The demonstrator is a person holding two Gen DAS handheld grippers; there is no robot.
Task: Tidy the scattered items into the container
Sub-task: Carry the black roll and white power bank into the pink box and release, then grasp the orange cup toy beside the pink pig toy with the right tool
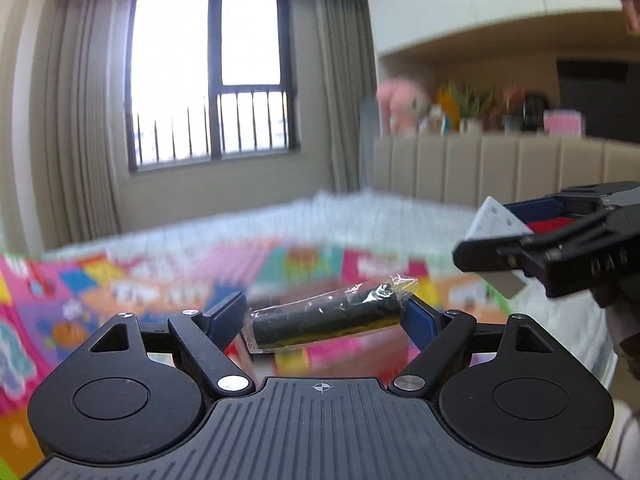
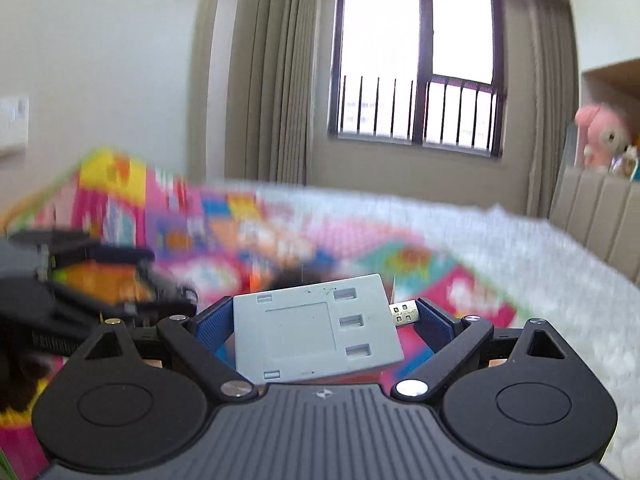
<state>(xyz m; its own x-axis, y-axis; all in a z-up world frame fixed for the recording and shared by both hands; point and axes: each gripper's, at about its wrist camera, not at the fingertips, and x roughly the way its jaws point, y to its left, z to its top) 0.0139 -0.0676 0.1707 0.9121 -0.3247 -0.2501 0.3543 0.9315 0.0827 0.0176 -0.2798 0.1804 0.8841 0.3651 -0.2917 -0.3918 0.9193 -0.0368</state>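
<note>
My left gripper [image 1: 324, 314] is shut on a dark cylinder wrapped in clear plastic [image 1: 324, 320], held crosswise between its blue pads above the colourful play mat [image 1: 120, 292]. My right gripper [image 2: 316, 320] is shut on a flat grey USB hub [image 2: 316, 328] with a metal plug [image 2: 404, 312] sticking out to the right. In the left wrist view the right gripper [image 1: 552, 248] shows at the right edge with the grey hub [image 1: 496, 220] in it. In the right wrist view the left gripper [image 2: 80, 296] shows blurred at the left. No container is in view.
A white fluffy blanket [image 2: 520, 248] lies beyond the mat [image 2: 280, 240]. A beige padded headboard [image 1: 500, 168] with a pink plush toy [image 1: 400, 104] and small items on its ledge stands at the right. A window [image 1: 208, 76] and curtains are behind.
</note>
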